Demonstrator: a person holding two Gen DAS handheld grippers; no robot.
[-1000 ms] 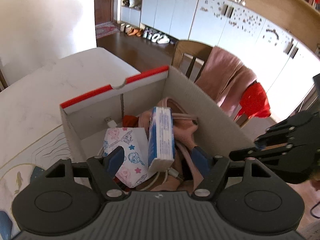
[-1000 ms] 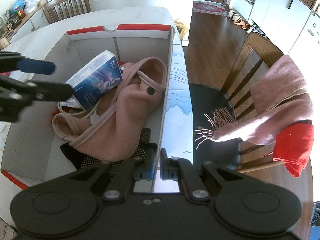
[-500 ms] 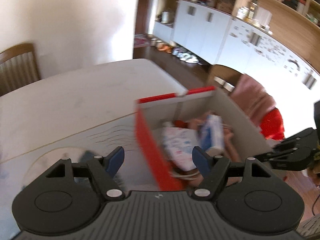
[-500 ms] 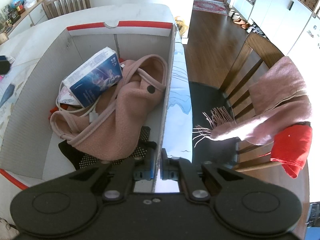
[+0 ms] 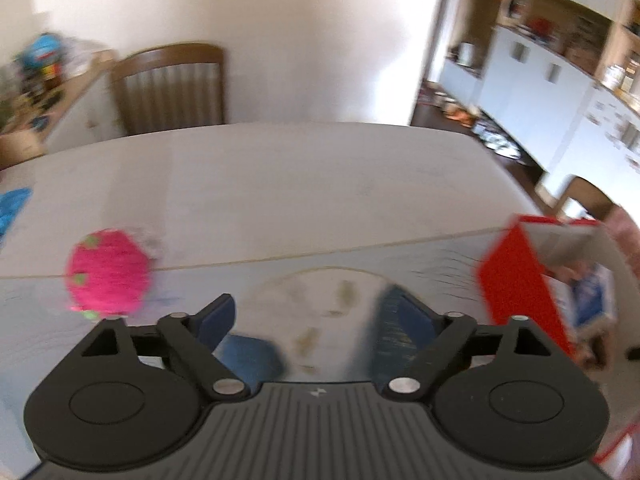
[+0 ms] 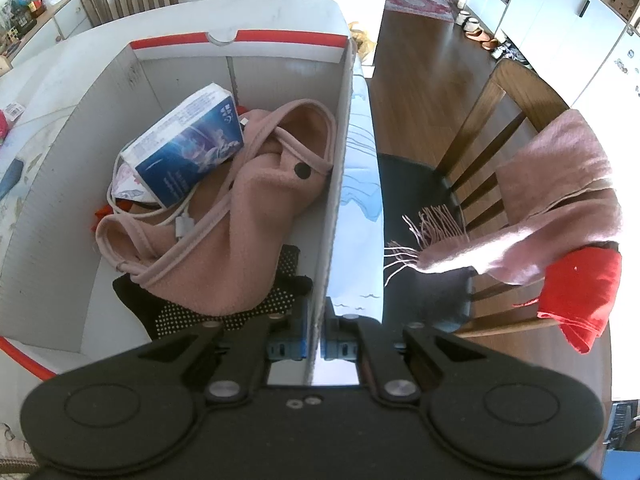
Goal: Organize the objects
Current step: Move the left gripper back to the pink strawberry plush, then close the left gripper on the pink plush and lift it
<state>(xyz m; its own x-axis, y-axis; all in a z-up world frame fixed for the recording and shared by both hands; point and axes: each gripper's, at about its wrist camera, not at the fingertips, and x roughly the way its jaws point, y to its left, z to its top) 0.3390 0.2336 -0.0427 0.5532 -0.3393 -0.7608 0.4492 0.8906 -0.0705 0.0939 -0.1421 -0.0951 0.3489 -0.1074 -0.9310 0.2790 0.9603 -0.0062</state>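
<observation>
The landmark here is the open grey cardboard box with red-edged flaps (image 6: pixel 80 128), which stands on the pale marble-look table (image 5: pixel 304 184).

The right tongs (image 6: pixel 316 338) are pressed together on the box's near side wall, pinching the thin cardboard edge between their blue pads. Inside the box, a blue and white printed carton (image 6: pixel 188 152) lies tilted on a white cable (image 6: pixel 176 216) and a patterned pouch, which is mostly hidden under the carton. Beside the carton, a dusty-pink knitted garment with a dark button (image 6: pixel 240 216) fills the middle of the box. A black fabric piece with white dots (image 6: pixel 200 312) lies under the garment at the end of the box nearest the right tongs. Outside the box, beyond the clamped wall, a wooden chair (image 6: pixel 500 120) carries a pink fringed scarf (image 6: pixel 552 200) and a red cloth (image 6: pixel 580 292).

The left tongs (image 5: pixel 316 320) are outside the box, above the table with the box at the right edge of their blurred view. Their jaws are opening, spread wide, with nothing between them. A bright pink round knitted item with green spots (image 5: pixel 108 276) lies on the table well apart from the box, just beyond the left finger of those tongs. A blue object (image 5: pixel 12 208) lies farther still from the box, at the table's edge.
</observation>
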